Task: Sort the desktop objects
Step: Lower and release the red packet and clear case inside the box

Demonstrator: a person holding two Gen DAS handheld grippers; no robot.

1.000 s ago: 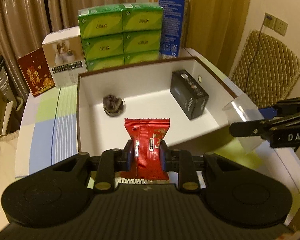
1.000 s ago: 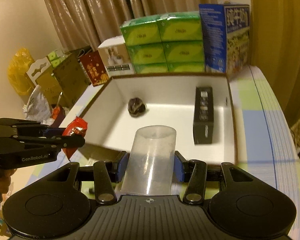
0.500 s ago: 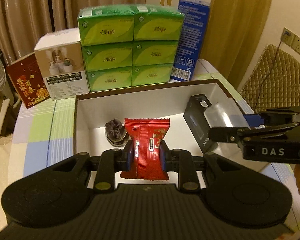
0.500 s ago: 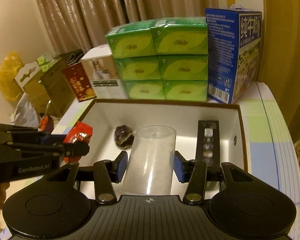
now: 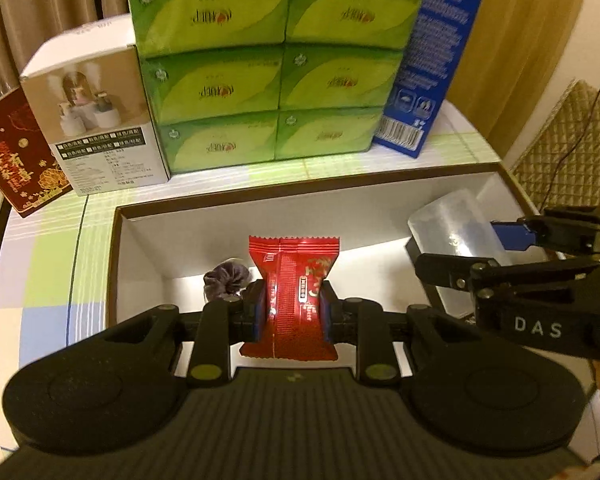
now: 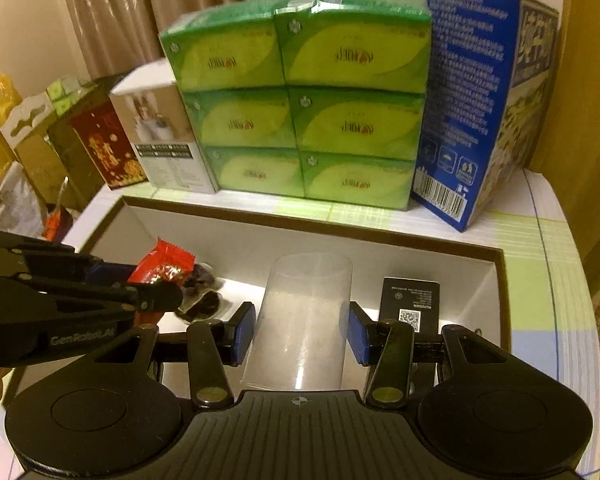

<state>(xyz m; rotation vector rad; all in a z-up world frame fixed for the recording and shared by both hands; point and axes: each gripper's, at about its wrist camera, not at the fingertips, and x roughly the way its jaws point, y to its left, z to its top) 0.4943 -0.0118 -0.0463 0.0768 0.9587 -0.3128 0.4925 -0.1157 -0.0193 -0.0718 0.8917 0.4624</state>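
Note:
My left gripper (image 5: 293,312) is shut on a red snack packet (image 5: 294,280) and holds it above the left part of the open white box (image 5: 220,224). My right gripper (image 6: 302,338) is shut on a clear plastic cup (image 6: 304,320), held above the box (image 6: 260,240) middle. In the left wrist view the cup (image 5: 456,224) and right gripper (image 5: 500,256) show at the right. In the right wrist view the packet (image 6: 164,266) and left gripper (image 6: 156,284) show at the left. A dark scrunchie (image 5: 226,278) and a black box (image 6: 410,300) lie inside.
Behind the box stands a stack of green tissue packs (image 5: 272,64), a blue carton (image 5: 432,60), a white product box (image 5: 96,112) and a red box (image 5: 16,160). A quilted chair (image 5: 572,148) is beyond the table's right edge.
Both grippers have moved forward over the white box with their loads. The box and the stacked packs now appear closer and larger.

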